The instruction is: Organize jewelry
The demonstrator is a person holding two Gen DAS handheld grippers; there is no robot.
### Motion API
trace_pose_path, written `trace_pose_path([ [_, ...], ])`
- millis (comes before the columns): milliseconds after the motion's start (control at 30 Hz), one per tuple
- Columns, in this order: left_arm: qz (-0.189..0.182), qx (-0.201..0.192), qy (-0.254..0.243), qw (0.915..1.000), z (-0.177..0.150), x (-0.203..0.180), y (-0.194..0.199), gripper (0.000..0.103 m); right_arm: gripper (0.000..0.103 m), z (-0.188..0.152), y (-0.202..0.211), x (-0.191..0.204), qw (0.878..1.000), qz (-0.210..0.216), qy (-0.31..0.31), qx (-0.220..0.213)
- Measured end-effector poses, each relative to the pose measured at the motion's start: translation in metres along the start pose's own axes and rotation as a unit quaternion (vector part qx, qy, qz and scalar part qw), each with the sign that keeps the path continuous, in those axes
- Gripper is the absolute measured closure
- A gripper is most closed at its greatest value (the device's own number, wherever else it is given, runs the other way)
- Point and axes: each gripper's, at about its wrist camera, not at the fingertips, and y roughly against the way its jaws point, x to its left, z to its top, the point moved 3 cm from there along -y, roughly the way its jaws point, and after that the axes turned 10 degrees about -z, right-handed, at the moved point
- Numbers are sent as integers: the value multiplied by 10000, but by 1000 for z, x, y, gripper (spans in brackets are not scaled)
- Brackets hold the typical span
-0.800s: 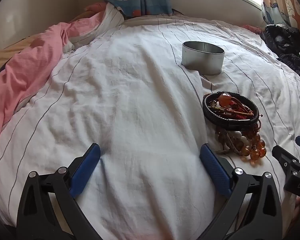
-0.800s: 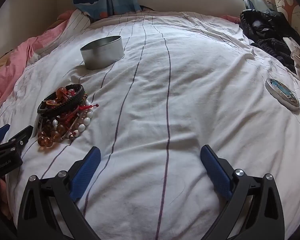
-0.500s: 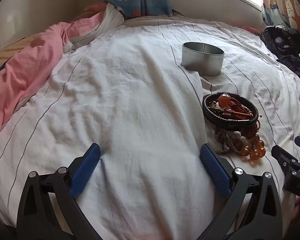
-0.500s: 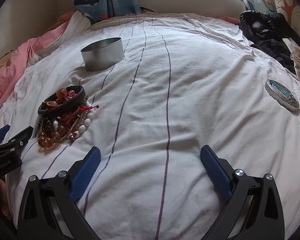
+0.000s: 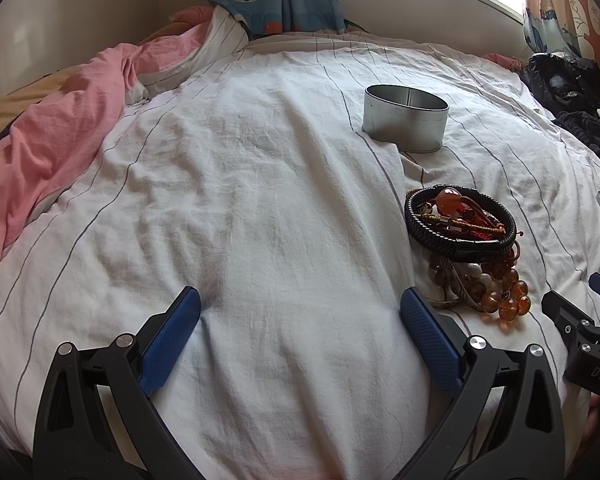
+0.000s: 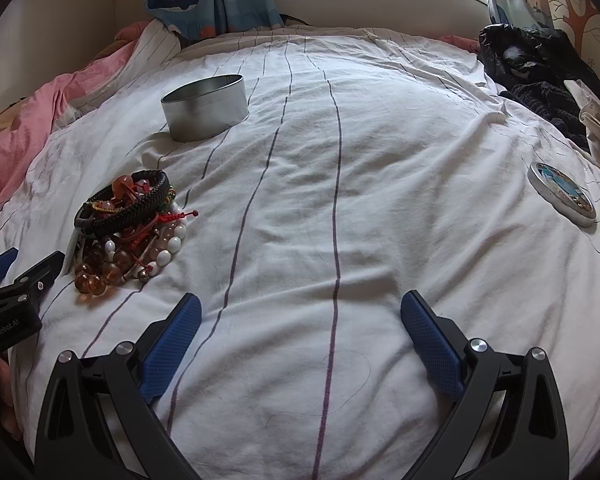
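Tangling bracelet heap point(image 5: 466, 248), strands indistinguishable

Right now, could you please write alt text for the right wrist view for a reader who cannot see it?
An open right gripper hovers over a white striped bedsheet. A pile of bracelets lies to the left with a round metal tin beyond it, and a decorated lid lies far right. The left gripper's tip shows beside the pile.

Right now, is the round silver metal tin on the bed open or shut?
Open. The round silver metal tin stands upright with no lid on its rim; its round illustrated lid lies apart on the white striped sheet.
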Motion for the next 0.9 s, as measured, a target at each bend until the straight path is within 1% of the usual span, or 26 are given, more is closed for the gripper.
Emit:
trace_pose_path([
  [733, -9, 2, 14, 10000, 0, 0, 0, 6, 7, 0, 0, 2, 10000, -33, 22, -2],
  [900, -56, 74, 63, 9999, 1, 3, 2, 6, 7, 0, 0, 2, 10000, -37, 25, -1],
])
